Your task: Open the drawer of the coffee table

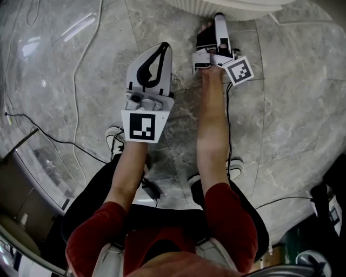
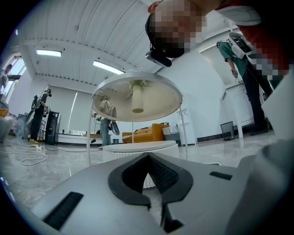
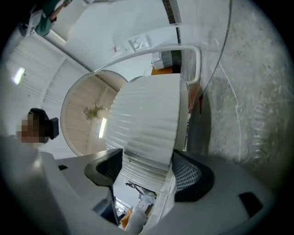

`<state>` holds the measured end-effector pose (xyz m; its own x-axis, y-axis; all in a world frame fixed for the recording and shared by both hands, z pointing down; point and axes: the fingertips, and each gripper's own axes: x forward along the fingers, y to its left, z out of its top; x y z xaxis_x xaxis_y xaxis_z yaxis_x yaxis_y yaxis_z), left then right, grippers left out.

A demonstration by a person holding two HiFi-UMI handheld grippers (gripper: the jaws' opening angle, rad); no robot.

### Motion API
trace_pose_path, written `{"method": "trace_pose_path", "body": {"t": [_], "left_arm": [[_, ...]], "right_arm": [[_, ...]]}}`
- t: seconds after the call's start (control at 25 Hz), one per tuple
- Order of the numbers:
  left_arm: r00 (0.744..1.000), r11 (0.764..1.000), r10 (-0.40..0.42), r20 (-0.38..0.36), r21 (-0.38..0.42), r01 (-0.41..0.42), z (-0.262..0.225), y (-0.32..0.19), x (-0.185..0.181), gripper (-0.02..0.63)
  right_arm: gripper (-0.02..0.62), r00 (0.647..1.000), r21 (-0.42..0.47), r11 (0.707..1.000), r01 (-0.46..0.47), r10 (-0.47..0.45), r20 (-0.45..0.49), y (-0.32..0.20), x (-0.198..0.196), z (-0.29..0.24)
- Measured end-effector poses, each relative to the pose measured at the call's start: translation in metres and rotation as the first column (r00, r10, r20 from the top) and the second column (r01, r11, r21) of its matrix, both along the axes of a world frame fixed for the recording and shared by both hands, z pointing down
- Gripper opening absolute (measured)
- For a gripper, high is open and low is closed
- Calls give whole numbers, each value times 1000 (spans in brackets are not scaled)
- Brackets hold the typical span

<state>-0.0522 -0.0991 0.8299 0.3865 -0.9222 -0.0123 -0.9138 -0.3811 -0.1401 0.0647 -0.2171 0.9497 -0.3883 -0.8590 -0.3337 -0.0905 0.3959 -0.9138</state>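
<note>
Two red sleeves (image 1: 108, 227) sit nearest to you, with your bare forearms (image 1: 211, 124) running forward above your white shoes (image 1: 114, 138) on the grey marble floor (image 1: 292, 108). A thin white cable (image 1: 81, 59) trails over that floor on your left.

Your left gripper (image 1: 164, 47) hangs above the floor, short of the coffee table (image 1: 243, 6). In the left gripper view its jaw tips meet. Nothing is between them, and only the hollow loop of the black pads shows behind the tips.

Your right gripper (image 1: 213, 24) is farther forward, up against the table's white ribbed side. In the right gripper view its jaws are closed on the ribbed front of the drawer (image 3: 147, 124), with a dark pad pressed to each face of the panel. Under the gripped edge a gap shows things inside, too blurred to name. The drawer belongs to the low ribbed drum that sits beneath the table's round top (image 3: 89, 114), here seen from below.

Beyond the table, the left gripper view shows an orange sofa (image 2: 144, 134). A person (image 2: 43, 110) stands far off at the left, and a dark bin (image 2: 227, 129) stands against the white wall (image 2: 202, 92).
</note>
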Motion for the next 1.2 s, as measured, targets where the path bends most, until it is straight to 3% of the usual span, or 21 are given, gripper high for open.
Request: {"method": "trace_pose_path", "body": {"t": [0.16, 0.96, 1.2], "left_arm": [[1000, 1000, -13, 4, -7, 13, 2, -2, -2, 12], [996, 996, -89, 5, 3, 89, -10, 16, -14, 12], [989, 991, -137, -55, -4, 137, -16, 22, -20, 12]], "right_arm": [[319, 997, 5, 1000, 10, -10, -80, 5, -4, -3], [319, 998, -52, 999, 6, -9, -66, 119, -9, -6], [319, 998, -68, 998, -6, 2, -66, 152, -9, -8]]}}
